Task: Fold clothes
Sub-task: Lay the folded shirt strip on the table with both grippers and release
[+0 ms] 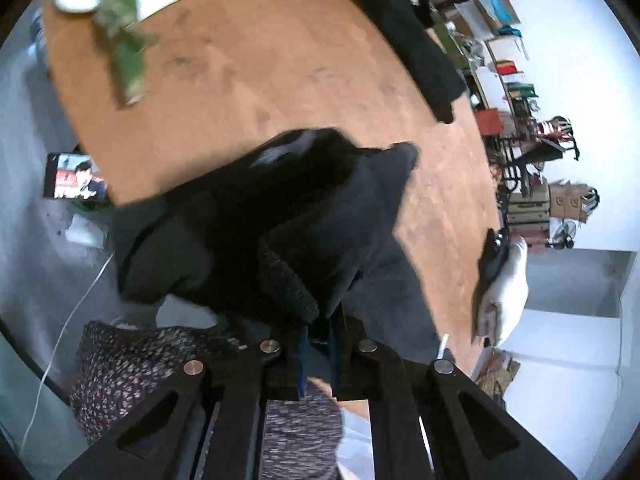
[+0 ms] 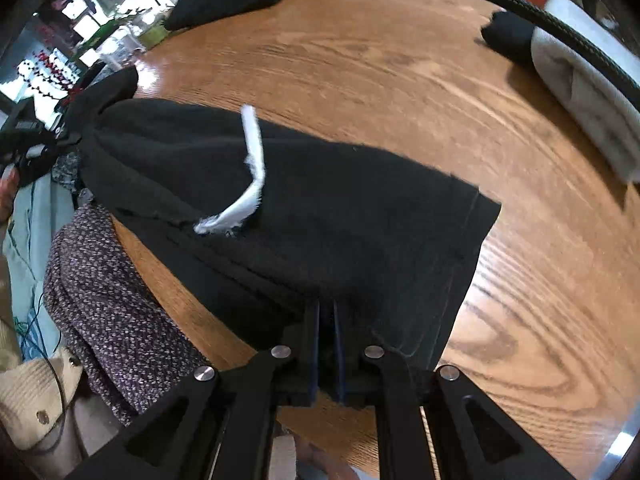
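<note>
In the left wrist view, the left tool is clenched on a bunched part of the black garment. The cloth rises in thick folds just in front of the fingers and hangs over the near edge of the round wooden tabletop. A second dark garment lies at the far side of the tabletop, well apart from the first. Near the right edge of the tabletop a folded pile of light and dark cloth rests. A green plant, blurred, stands at the upper left. Below the tabletop edge a phone with a lit screen is visible, and a speckled knit fabric lies near the tool.

In the right wrist view, the right tool is clenched on the hem side of the same black garment, which is spread flat on the tabletop and reaches over its near edge. A white frayed strip lies on top of the garment. The folded light cloth is at the far right, touching a small dark piece. The left tool is seen at the left edge, holding the other end.
</note>
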Demonstrator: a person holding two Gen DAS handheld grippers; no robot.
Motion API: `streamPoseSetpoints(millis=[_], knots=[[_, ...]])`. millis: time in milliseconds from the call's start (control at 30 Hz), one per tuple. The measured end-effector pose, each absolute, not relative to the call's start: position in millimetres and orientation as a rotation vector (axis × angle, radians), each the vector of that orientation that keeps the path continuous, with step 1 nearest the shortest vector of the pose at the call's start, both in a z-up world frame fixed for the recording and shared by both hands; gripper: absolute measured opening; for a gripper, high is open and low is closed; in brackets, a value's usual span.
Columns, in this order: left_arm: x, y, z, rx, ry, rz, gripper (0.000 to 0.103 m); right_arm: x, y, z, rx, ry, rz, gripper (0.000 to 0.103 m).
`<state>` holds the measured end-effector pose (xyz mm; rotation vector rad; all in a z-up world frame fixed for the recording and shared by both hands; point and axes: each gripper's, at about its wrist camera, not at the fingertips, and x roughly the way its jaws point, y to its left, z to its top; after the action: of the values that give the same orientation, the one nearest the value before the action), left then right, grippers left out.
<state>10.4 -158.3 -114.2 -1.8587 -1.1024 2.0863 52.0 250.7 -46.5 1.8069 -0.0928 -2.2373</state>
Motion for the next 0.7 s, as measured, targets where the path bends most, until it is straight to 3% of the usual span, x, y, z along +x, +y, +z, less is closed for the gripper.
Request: streamPoseSetpoints(millis=[267,300,333,400,433,567,700], knots=[[35,-187,-148,-1.889,-1.2,2.11,0.008,54,252,-48,1.808,-0.078,-2.247,0.008],[36,-188,-145,-1.918,-1.172,2.125,0.011,55,252,-47,1.805,-0.073,-2.252,0.014],[37,-187,-139,-1.966,-1.121,2.145,0.023,57,251,-46,1.798,-0.07,-2.25,0.019],[40,-186,-112,-1.999,-0.981,2.273,0.048,60,249,-41,1.795,-0.064,-2.255,0.05],[37,-182,-90,-1.952,-0.877,2.357,0.054,62,249,-38,1.795,-0.055,-2.262,0.053],[17,-156,-23,-1.781,-0.505,2.545,0.062,63,250,-15,1.725,-0.057,-2.309,0.055],[-37,-100,-12,-1.801,-0.13,2.48,0.063,57,259,9,1.606,-0.135,-2.376,0.065]])
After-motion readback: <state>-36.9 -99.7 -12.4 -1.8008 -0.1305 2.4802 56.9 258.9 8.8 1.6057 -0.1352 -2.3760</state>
